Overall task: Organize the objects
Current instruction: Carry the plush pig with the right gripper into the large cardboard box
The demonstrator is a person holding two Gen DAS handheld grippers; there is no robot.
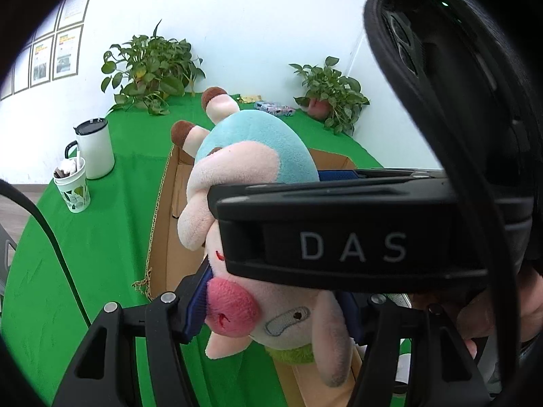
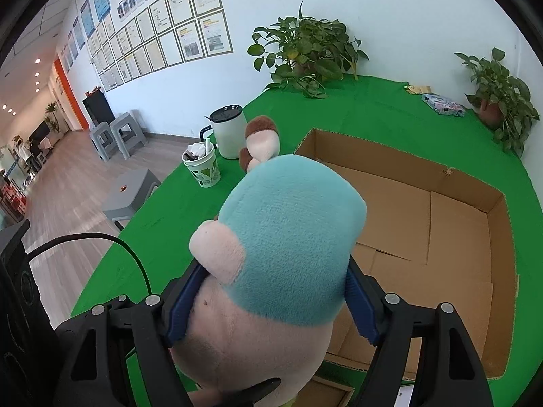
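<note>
White wall (image 2: 390, 17) with framed papers (image 2: 176, 27); wood floor (image 2: 68, 176); grey stools (image 2: 115, 139).

Plush toy (image 2: 285, 257) sits between my right tongs (image 2: 271, 302), above the near-left corner of the cardboard box (image 2: 475, 237) on the surface (image 2: 373, 101). Mug (image 2: 229, 132) and paper cup (image 2: 203, 168) stand left of the box, cup nearer. Two potted plants (image 2: 305, 54) behind, at the wall; small flat box (image 2: 443, 104) between them.

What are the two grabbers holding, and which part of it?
Both hold the plush toy. The right gripper squeezes its body, blue pads on both sides. The left gripper clamps its head, beside the pink snout, above the cardboard box.
</note>
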